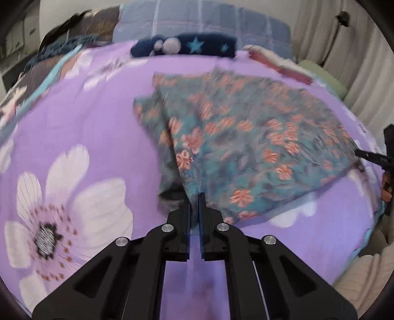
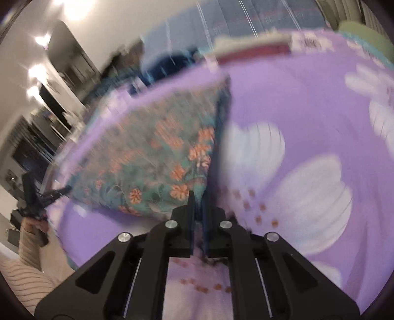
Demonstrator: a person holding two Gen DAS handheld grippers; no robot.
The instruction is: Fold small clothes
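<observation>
A teal garment with orange flowers (image 1: 246,137) lies on a purple flowered bedsheet (image 1: 93,128). My left gripper (image 1: 195,197) is shut on the garment's near left corner, which is lifted a little off the sheet. My right gripper (image 2: 198,197) is shut on the garment's (image 2: 152,157) near right corner. In the left wrist view the right gripper (image 1: 362,153) shows at the far right edge, pinching the cloth. In the right wrist view the left gripper (image 2: 65,190) shows at the left, on the opposite corner. Both views are motion-blurred.
A dark blue star-patterned item (image 1: 187,45) and a pink-striped folded cloth (image 1: 278,64) lie at the far side of the bed. A blue plaid pillow (image 1: 209,22) stands behind them. Curtains (image 1: 344,49) hang at the right. Dark furniture (image 2: 49,103) stands beyond the bed.
</observation>
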